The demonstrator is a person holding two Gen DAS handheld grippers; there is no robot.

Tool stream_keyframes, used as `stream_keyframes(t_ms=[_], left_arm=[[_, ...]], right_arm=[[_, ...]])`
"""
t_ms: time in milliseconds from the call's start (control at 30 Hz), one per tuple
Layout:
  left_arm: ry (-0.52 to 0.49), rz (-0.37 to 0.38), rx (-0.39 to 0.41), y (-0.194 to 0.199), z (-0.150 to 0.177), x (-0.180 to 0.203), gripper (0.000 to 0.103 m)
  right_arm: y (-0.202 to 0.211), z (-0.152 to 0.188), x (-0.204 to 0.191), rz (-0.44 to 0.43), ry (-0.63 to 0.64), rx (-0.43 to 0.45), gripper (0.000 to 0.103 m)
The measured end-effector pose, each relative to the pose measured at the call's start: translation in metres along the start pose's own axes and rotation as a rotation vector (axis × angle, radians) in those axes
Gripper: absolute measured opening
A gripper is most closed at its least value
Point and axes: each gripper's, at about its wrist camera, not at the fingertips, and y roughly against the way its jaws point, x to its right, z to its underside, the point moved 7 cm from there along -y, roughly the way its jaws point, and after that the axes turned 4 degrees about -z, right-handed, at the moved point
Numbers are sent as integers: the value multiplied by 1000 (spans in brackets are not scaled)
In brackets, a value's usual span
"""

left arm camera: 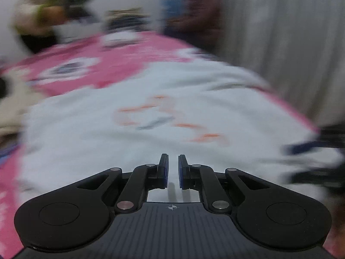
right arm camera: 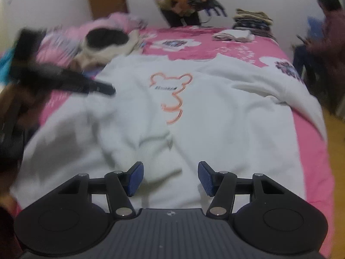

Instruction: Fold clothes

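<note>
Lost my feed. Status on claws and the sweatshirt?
Left claw nearly shut, nothing between. Right claw open, empty. White sweatshirt spread flat on pink bedsheet, unfolded. Nothing in the way.

Dark lettering inside the sweatshirt's [right arm camera: 194, 108] orange bear outline is too blurred to read

A pink bed [right arm camera: 248, 49] carries a white sweatshirt [right arm camera: 204, 112] — folded stacks [right arm camera: 252, 21] behind, loose clothes [right arm camera: 103, 41] left.
</note>
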Motion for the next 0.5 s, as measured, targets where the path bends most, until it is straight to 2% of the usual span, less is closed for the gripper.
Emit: stream_keyframes(t_ms=[33,100,167,233,267,300,367,467,500], left_arm=[[-21,49,-16,-12,4,11,10],[-46,82,-130,-48,25,21,10],[-58,93,-101,-58,31,18,11],[-7,99,-158,-56,20,11,10],[27,101,-167,-52,13,11,9],[24,118,-143,-46,4,14,9],[-59,151,-104,-38,-5,31,10],[-161,170,-183,-65,12,51,12],[-184,168,-178,-75,17,52,13]], right_arm=[[-8,-2,1,-2,-10,11,58],[-26,2,2,4,-16,2,57],[-40,12,-2,47,57,-22,53],[-35,16,-10,108,157,-29,53],[-31,18,-11,127,167,-38,53],[-26,18,-9,134,150,-47,53],[-17,18,-2,116,69,-61,53],[0,10,16,67,-72,-52,54],[9,5,27,70,-122,-28,54]])
